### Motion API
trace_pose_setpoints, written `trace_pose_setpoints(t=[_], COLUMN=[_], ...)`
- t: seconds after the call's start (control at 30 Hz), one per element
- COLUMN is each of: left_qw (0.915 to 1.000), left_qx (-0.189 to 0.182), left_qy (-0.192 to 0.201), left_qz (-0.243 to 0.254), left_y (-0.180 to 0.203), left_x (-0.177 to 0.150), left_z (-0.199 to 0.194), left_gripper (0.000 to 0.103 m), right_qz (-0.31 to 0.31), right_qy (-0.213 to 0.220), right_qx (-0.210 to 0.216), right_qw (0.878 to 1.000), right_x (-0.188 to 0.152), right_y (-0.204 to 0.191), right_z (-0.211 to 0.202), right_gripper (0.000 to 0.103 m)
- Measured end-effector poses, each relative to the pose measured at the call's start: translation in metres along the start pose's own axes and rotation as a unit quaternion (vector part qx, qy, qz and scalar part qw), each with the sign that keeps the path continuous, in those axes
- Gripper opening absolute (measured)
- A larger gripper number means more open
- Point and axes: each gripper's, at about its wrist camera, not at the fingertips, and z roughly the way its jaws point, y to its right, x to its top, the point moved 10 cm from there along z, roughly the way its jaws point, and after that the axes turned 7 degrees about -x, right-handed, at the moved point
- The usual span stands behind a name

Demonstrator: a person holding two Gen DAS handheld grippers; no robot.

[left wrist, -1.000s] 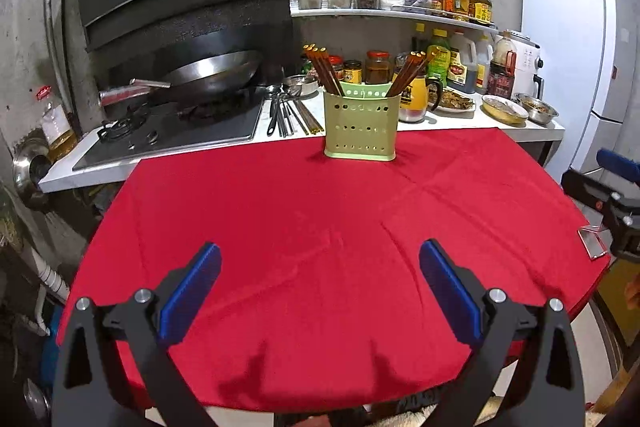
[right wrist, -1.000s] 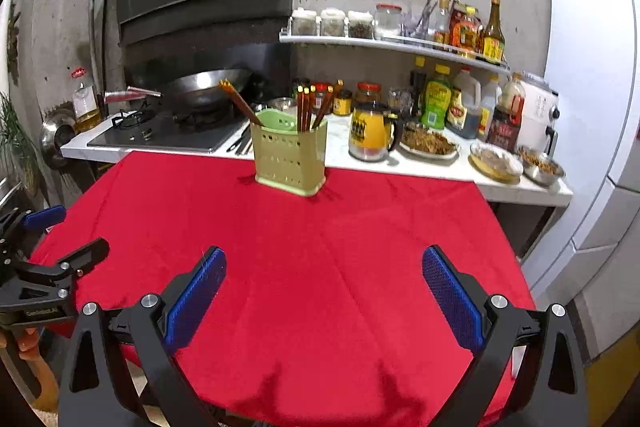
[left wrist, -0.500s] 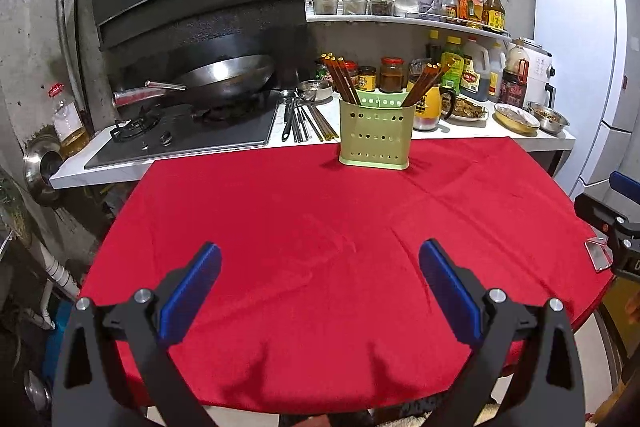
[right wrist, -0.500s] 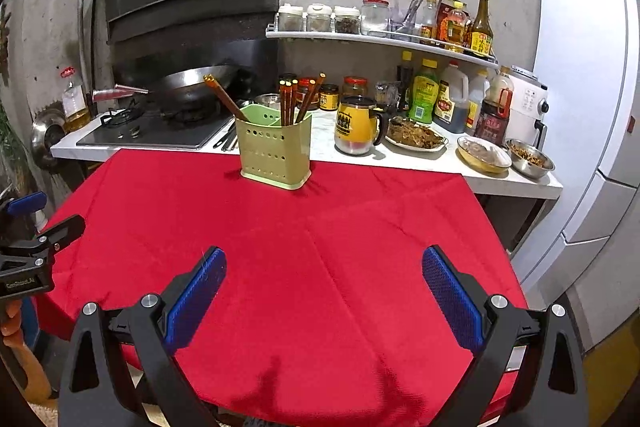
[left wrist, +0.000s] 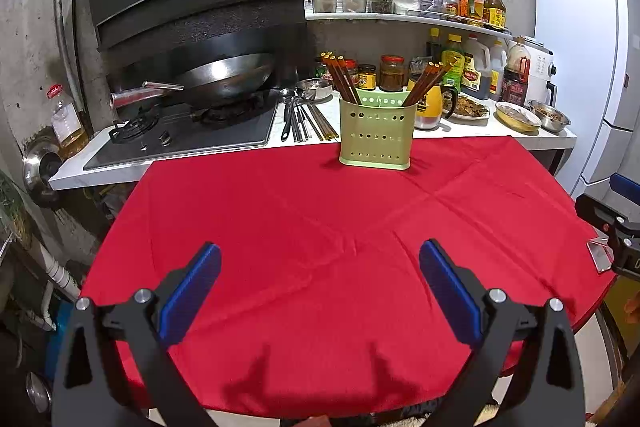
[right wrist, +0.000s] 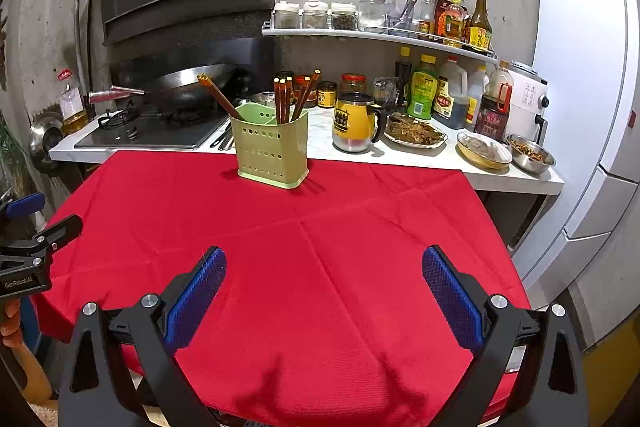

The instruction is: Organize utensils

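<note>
A pale green perforated utensil holder stands at the far edge of the red tablecloth, with brown chopsticks leaning in its compartments. Loose spoons and chopsticks lie on the white counter behind it, left of the holder. My left gripper hangs open over the near part of the cloth, holding nothing. My right gripper is open too, empty, also over the near cloth. Each gripper shows at the edge of the other's view.
A wok sits on the gas hob at the back left. A yellow mug, bowls of food and sauce bottles crowd the counter at the right. A white fridge stands far right. A small shiny object lies at the cloth's right edge.
Both views have pulled back and risen slightly, so the holder sits a little lower and farther in frame. Both grippers stay open and empty.
</note>
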Motion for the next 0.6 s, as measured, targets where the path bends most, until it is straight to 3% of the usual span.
trace_pose_setpoints(t=[0.6], left_qw=[1.0], left_qx=[0.0], left_qy=[0.0], left_qz=[0.0], left_y=[-0.0025], left_x=[0.0003], left_z=[0.0016], left_gripper=[0.097], right_qz=[0.003], right_qy=[-0.001], right_qx=[0.001], right_qw=[1.0], right_x=[0.0011], right_y=[0.0037], right_z=[0.003], right_gripper=[0.097])
